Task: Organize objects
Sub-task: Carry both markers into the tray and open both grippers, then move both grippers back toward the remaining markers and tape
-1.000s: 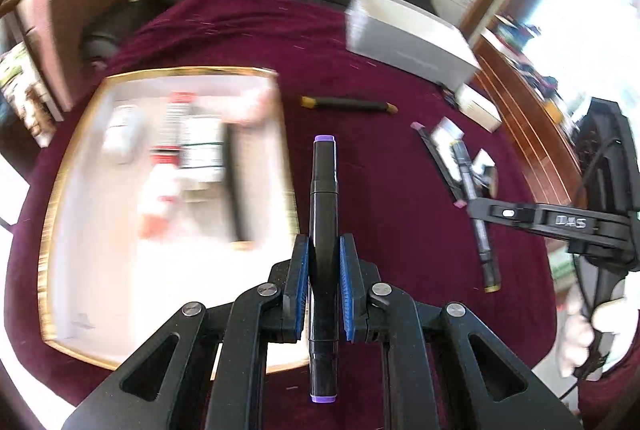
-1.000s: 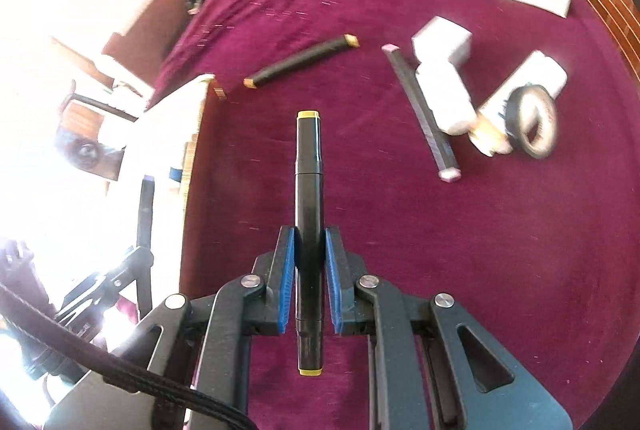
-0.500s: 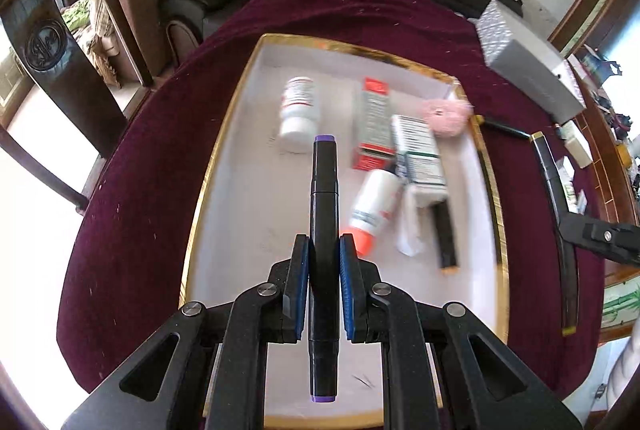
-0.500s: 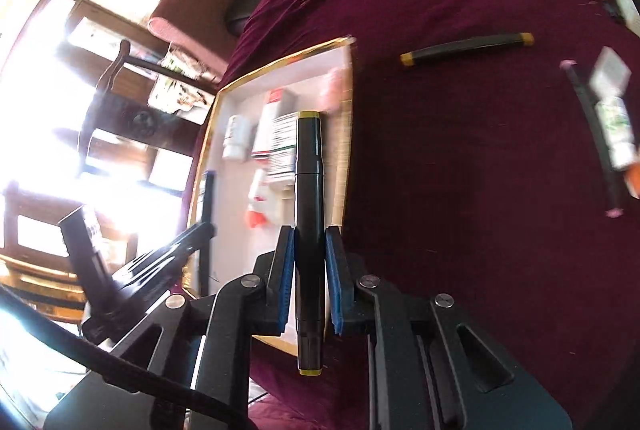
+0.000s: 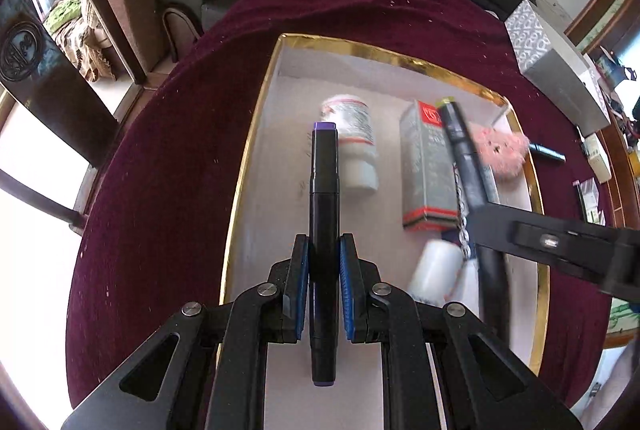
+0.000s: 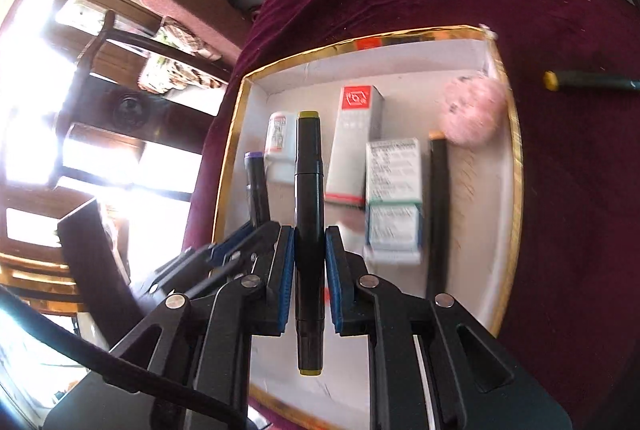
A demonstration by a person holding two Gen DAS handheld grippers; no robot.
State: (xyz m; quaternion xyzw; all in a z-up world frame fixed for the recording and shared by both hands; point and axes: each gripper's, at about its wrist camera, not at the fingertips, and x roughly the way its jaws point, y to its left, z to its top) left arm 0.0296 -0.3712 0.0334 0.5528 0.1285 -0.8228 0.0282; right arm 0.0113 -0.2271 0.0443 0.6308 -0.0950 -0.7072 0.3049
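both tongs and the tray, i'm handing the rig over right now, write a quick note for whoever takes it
Left tongs: shut on the purple-capped marker, held over the left side of the gold-rimmed tray.
Right tongs: shut on the yellow-capped marker, also over the tray.
Already in the tray: white bottle, grey and red box, white and green box, pink fluffy item, a black marker.
Left to do: set both held markers down in the tray, then fetch the marker on the cloth beyond the tray's right rim.
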